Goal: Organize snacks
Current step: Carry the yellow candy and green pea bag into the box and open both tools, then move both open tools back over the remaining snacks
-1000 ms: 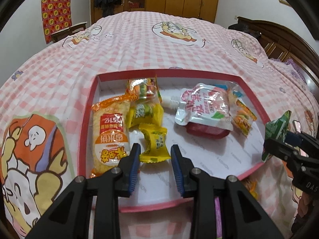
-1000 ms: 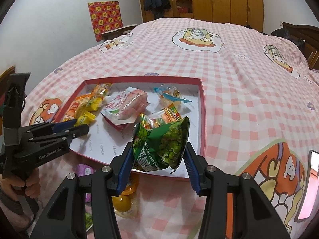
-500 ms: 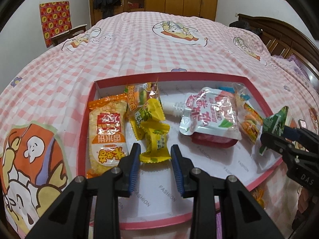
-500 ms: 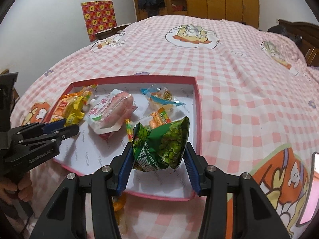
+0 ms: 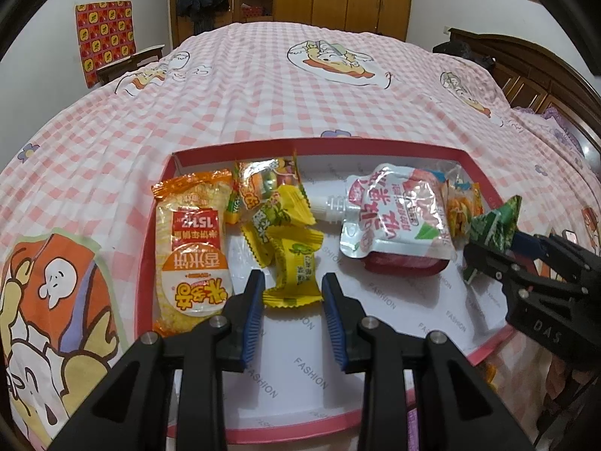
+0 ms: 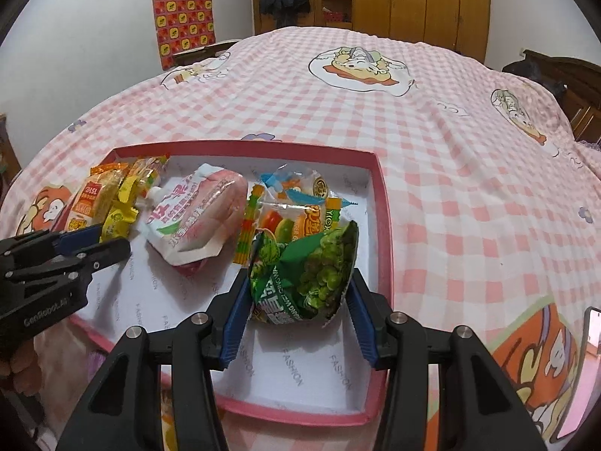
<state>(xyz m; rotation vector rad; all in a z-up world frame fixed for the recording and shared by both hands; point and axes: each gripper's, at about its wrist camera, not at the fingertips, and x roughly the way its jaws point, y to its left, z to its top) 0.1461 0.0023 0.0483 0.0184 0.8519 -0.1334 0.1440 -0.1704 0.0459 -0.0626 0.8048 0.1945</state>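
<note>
A pink-rimmed white box (image 5: 300,144) lies on the checked bedspread with several snacks in it. My left gripper (image 5: 291,282) is shut on a yellow wrapped candy (image 5: 295,263), low over the box floor beside another yellow candy (image 5: 280,214) and an orange rice-cracker pack (image 5: 193,248). My right gripper (image 6: 300,278) is shut on a green pea packet (image 6: 308,267), hanging over the box's near right part (image 6: 383,225). The same packet (image 5: 496,221) and right gripper (image 5: 484,251) show at the right of the left wrist view. A spouted pink pouch (image 6: 199,214) lies mid-box.
Gummy and candy packets (image 6: 300,203) fill the box's far right corner. Loose snacks (image 6: 169,424) lie on the bed outside the near rim. A phone (image 6: 589,338) lies at the far right. Wardrobes and a dark headboard (image 5: 526,64) border the bed.
My right gripper has carried the green packet forward and down over the box. The left gripper, holding its yellow candy, has edged deeper into the box toward the other yellow candy.
</note>
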